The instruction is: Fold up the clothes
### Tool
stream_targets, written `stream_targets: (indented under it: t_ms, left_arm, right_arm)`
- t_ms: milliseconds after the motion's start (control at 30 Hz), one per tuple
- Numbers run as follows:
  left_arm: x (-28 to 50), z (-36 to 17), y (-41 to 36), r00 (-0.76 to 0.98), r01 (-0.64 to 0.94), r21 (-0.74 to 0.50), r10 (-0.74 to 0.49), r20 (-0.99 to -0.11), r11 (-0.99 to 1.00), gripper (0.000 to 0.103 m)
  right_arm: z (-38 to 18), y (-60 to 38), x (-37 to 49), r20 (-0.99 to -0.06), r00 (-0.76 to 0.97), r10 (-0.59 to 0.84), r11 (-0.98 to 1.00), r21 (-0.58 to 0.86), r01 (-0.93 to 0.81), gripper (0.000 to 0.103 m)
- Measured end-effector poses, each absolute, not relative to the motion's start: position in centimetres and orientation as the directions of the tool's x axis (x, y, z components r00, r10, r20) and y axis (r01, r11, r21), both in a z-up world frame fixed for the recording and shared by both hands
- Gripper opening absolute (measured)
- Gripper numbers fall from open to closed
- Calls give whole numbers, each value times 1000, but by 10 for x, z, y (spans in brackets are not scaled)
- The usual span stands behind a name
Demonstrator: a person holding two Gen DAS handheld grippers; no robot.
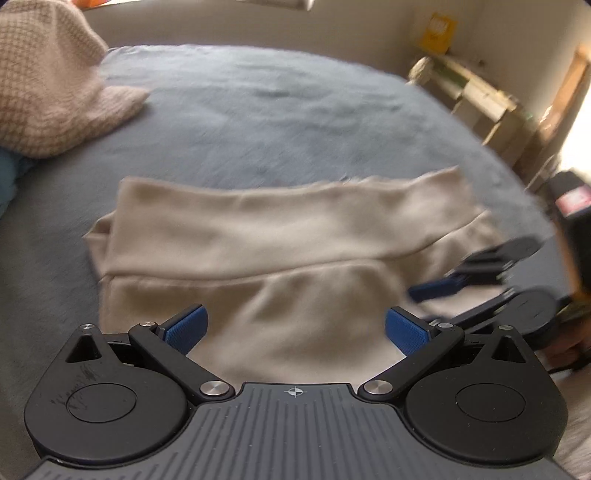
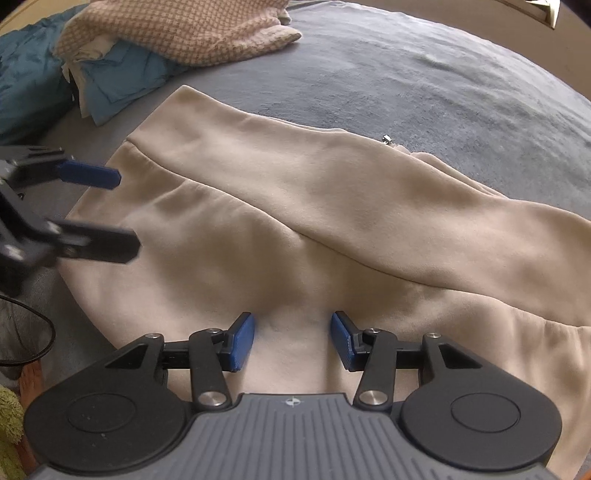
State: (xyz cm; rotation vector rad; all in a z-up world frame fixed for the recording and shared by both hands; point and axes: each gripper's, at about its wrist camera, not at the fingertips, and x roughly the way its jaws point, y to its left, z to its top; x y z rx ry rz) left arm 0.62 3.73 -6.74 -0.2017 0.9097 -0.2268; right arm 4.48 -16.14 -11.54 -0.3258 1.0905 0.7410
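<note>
A beige garment [image 1: 280, 236] lies partly folded on the grey-blue bed cover [image 1: 258, 110], with one long flap laid across its upper part. My left gripper [image 1: 295, 326] hovers over its near edge, wide open with nothing between the blue pads [image 1: 186, 326]. In the right wrist view the same beige garment [image 2: 332, 206] fills the middle. My right gripper [image 2: 291, 339] hangs open close above it, the cloth lying flat under the gap. The left gripper [image 2: 114, 210] shows at the garment's left edge, and the right gripper [image 1: 428, 299] at its right edge.
A pink houndstooth knit [image 2: 177, 29] lies on teal clothes [image 2: 122, 81] at the far left of the bed. A small metal zip pull [image 2: 386, 139] pokes out at the garment's far edge. A wooden shelf [image 1: 476, 92] stands beyond the bed on the right.
</note>
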Motion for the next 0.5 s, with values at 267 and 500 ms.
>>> stream_targets:
  t_ms: [267, 500]
  left_arm:
    - [40, -106, 16, 589, 123, -193, -228, -775, 973, 103]
    - [38, -106, 9, 605, 118, -147, -189, -774, 982, 103]
  right_arm:
    - [-114, -162, 44, -885, 262, 384, 732, 119, -670, 50]
    - [-104, -166, 46, -877, 276, 393, 749, 131, -650, 48]
